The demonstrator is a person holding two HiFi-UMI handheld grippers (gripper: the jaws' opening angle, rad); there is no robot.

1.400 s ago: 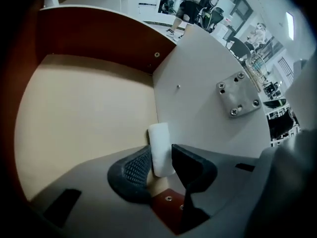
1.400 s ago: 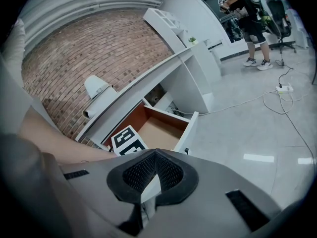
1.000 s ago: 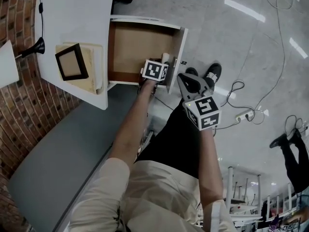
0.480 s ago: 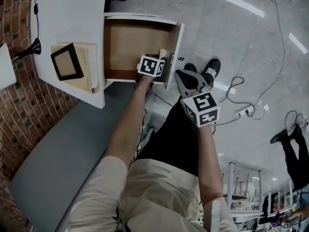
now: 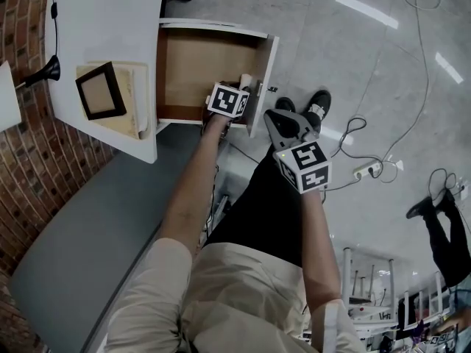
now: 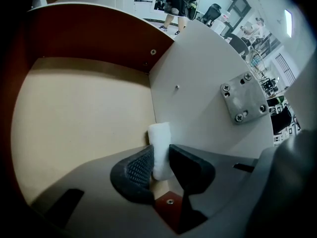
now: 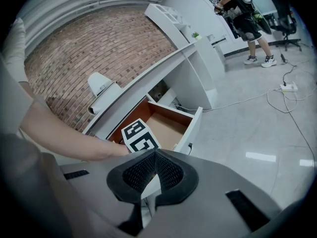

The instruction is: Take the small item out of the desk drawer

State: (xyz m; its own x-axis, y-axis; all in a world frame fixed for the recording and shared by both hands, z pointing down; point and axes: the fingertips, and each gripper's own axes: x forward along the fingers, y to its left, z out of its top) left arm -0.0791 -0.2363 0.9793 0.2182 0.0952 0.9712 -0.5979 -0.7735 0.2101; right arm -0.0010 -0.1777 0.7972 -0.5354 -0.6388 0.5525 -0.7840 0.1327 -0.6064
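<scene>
The small item stands between left gripper's 2 closing jaws, touching both.

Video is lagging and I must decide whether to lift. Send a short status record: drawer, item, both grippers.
drawer: open, pulled out of the white desk
small white item: upright in the drawer's corner, beside the front panel
left gripper: inside the drawer; its fingers have just been closing, item between them, pads pressing both sides
right gripper: outside the drawer, above the floor; fingers together, nothing held
</scene>
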